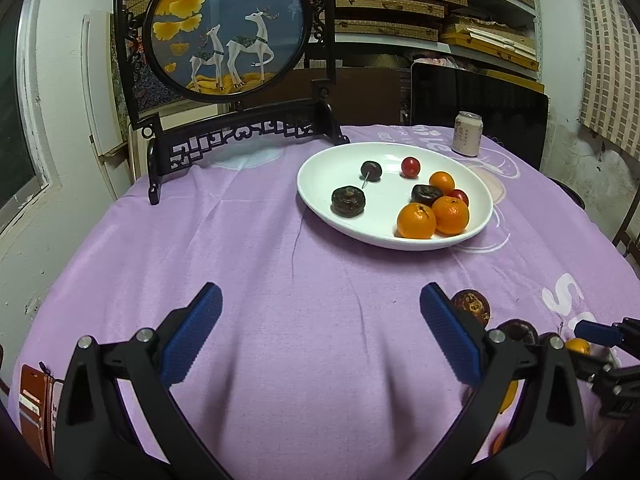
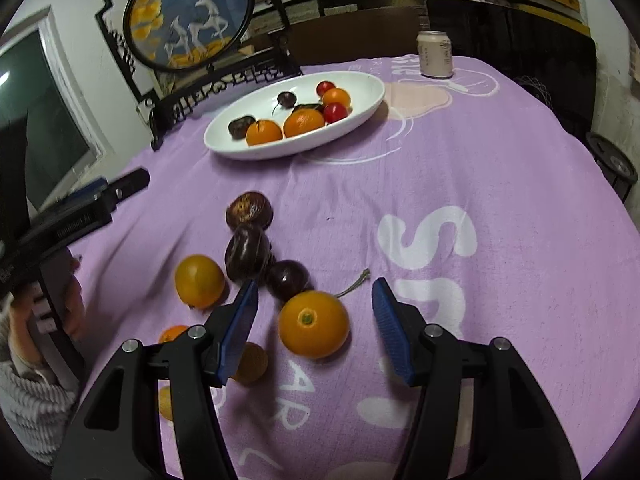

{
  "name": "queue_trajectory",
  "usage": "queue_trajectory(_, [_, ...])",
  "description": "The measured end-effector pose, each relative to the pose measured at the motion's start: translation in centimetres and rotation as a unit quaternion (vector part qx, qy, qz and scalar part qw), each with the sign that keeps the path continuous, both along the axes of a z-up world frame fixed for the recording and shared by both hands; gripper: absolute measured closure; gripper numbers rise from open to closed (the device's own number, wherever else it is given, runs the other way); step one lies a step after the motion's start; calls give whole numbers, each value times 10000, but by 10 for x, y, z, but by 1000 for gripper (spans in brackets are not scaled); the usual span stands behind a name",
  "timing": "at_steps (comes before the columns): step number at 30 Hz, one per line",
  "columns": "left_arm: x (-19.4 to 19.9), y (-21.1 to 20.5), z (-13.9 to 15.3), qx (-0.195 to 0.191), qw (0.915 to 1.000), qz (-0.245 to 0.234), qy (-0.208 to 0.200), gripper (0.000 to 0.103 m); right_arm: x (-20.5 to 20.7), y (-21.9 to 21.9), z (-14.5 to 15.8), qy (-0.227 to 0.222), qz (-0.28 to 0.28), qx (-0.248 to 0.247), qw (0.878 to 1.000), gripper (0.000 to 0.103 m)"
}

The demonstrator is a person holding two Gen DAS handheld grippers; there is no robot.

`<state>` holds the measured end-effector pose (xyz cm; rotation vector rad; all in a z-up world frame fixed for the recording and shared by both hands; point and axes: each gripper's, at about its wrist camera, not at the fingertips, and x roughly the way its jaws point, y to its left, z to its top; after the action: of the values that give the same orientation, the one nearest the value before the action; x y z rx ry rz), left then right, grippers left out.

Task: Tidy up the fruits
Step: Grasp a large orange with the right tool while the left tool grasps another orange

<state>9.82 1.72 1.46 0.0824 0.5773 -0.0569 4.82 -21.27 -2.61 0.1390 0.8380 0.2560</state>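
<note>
Picking the loose orange at lower centre of the right wrist view looks like the step in hand: lower the right gripper until its pads bracket the fruit's widest part, keeping clear of the dark plum touching it behind, then carry it to the white plate at upper centre. Its jaws stand partly apart around the orange, not pressing. The left gripper gapes wide over bare purple cloth, empty
</note>
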Motion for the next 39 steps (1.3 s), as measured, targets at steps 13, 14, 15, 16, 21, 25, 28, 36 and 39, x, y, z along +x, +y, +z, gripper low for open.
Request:
queue_trajectory(13, [1,-6,-3,132,9999,-57,29,2,8,6,-11,240,13,-269,9994,44])
queue_trajectory(14, [1,-7,-4,149,9999,-59,38,2,8,5,-10,232,-24,-308,9993,44])
queue_trajectory(15, [1,-7,-4,162,9998,-61,42,2,9,2,-10,216,-162,-423,9987,44])
queue_trajectory(16, [0,-7,-4,171,9998,-62,47,2,9,-2,-9,194,-273,-440,9985,44])
queue_trajectory(21, [0,-8,-3,201,9997,-97,53,2,6,-19,-2,-35,-538,-192,9984,44])
queue_trajectory(25, [1,-10,-5,247,9996,-109,70,2,5,-7,-6,40,-292,-416,9987,46])
queue_trajectory(28, [0,-10,-5,251,9996,-111,79,2,8,-10,-10,188,-372,-406,9983,49])
queue_trajectory(36, [0,-13,-8,264,9995,-147,116,2,-10,-27,-8,319,-394,-124,9986,49])
queue_trajectory(39, [0,-17,-10,306,9991,-233,158,2,-15,-27,-9,465,-176,-136,9987,48])
